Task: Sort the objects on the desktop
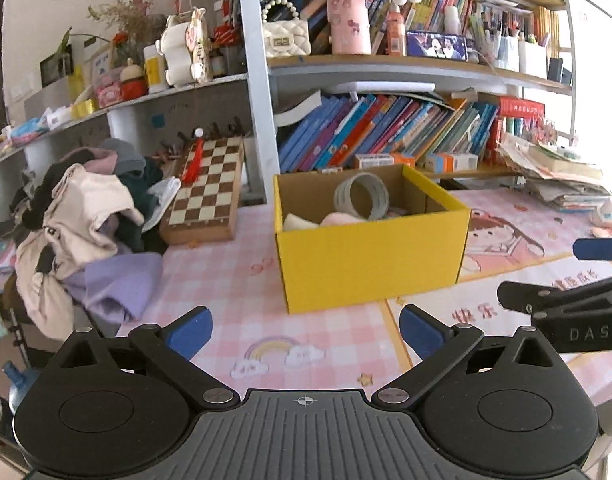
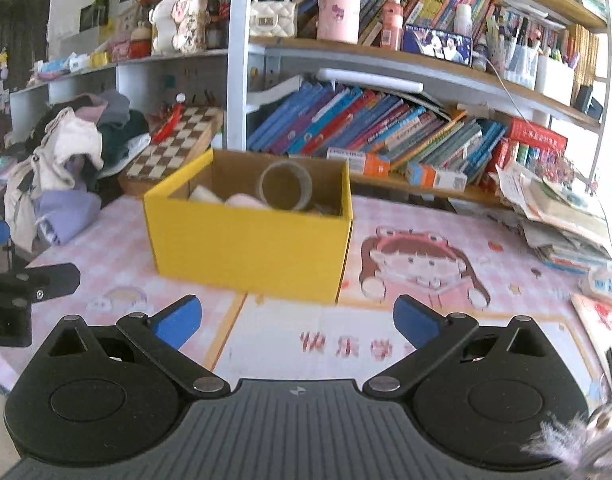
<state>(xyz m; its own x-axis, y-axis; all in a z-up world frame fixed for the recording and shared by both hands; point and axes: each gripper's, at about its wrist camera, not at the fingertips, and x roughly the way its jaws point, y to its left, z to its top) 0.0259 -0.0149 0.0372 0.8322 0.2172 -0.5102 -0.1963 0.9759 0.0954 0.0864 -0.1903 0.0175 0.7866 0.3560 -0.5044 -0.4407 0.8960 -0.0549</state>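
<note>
Hovering low over the desk (image 1: pixel 265 292), left gripper (image 1: pixel 306 330) with blue fingers spread wide apart and nothing between them. Facing a yellow box (image 1: pixel 370 256) that stands open on the pink checked mat (image 1: pixel 233 280), just ahead and slightly right of centre. Holding inside it a grey tape roll (image 1: pixel 362 196) stood on edge, plus a pale wedge and a pink rounded lump at the left of the floor, too hidden to name. Right gripper (image 2: pixel 297 322) likewise spread apart and empty, above the part of the mat printed with a cartoon girl (image 2: pixel 422 260), the same yellow box (image 2: pixel 249 248) just ahead and a little left. Seen from the left wrist at the far right edge: the black body and one blue finger of the right gripper (image 1: pixel 598 248). Behind the box, a chessboard (image 1: pixel 205 196) propped at an angle beside a heap of clothes (image 1: pixel 85 224) at the desk's left end. Along the back, leaning books (image 1: pixel 386 132) on a shelf; at the right, a stack of papers (image 2: pixel 558 208) lying on the desk.
</note>
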